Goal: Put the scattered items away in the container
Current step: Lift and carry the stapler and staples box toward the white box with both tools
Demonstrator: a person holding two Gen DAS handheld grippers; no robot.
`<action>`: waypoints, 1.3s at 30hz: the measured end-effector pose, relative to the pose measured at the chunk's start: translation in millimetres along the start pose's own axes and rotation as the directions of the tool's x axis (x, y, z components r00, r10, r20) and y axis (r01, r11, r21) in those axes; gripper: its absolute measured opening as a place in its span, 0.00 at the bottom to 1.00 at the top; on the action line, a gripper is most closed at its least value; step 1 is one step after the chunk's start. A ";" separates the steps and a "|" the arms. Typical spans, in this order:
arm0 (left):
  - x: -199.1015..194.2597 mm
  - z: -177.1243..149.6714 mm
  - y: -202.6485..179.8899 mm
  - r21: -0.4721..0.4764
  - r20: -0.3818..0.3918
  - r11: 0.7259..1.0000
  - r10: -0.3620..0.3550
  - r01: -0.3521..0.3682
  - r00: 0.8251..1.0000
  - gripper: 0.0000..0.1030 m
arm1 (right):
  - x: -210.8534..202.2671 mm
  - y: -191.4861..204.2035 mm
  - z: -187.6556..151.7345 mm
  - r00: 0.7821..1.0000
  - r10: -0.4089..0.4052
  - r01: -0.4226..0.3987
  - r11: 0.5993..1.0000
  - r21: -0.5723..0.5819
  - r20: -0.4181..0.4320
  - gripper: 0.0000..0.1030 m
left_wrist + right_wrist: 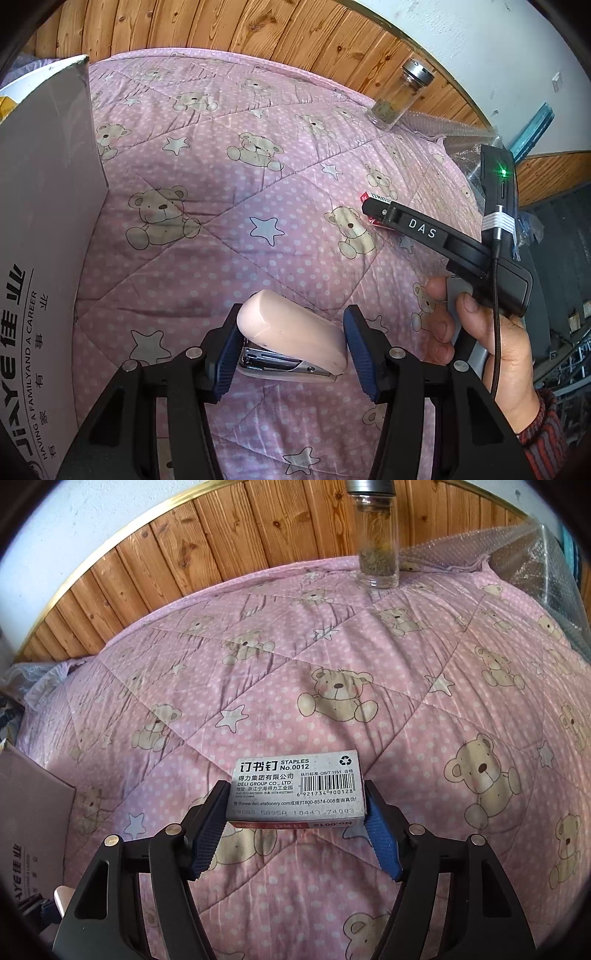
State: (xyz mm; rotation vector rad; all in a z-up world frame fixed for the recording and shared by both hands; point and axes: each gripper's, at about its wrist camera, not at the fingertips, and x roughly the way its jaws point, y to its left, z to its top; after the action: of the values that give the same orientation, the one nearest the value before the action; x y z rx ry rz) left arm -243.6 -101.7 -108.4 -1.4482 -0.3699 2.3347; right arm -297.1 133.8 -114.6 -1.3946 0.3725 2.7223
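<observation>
Your left tongs (291, 343) are clamping a pink stapler (291, 334): the blue-padded fingers (223, 354) are pressing on its two sides, and the stapler is lying skewed between them, its rounded end pointing up and to the left and its metal underside showing toward the camera. It is sitting just above the pink bear-and-star quilt (229, 206); whether it is touching the fabric cannot be told.

Your right tongs (295, 825) are gripping a grey box of staples (297, 784) by its short ends, the printed face with the barcode turned up and a red edge showing underneath. In the left wrist view, the right tongs (371, 206) are showing from the side, with only a sliver of red and white of the box (380, 218) peeking past the black finger marked DAS. Your right hand (491, 332) is wrapping the grip beneath, a striped sleeve (546, 439) at the wrist and a cable running down past it.

The container, a cardboard box (40, 229) with printed lettering on its wall, is standing at the left edge of the quilt, close beside your left tongs; in the right wrist view its corner (29, 812) is sitting far to the left, well apart from the staples.

Toward the back, a glass bottle (376, 546) with a metal cap and greenish dried matter at its bottom is standing upright on the quilt near the wooden panelling (177, 546). Bubble wrap (532, 561) is lying at the far right corner.
</observation>
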 end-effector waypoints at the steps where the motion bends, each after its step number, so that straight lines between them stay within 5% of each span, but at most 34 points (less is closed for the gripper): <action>1: -1.9 -0.1 -1.5 0.003 0.001 1.000 -0.002 0.002 1.000 0.53 | -4.6 1.4 -2.3 1.000 0.001 -0.001 1.000 -0.002 -0.001 0.70; 39: -142.2 -67.3 -51.2 0.100 0.126 0.991 0.080 -0.093 0.989 0.53 | -180.2 44.5 -104.5 0.997 0.034 -0.030 0.998 -0.059 0.074 0.70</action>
State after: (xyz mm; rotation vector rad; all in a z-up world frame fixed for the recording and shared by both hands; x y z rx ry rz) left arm -116.9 -116.3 -3.1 -1.3002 -0.2156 2.4790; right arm -115.5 75.6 -19.7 -1.3057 0.3163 2.8234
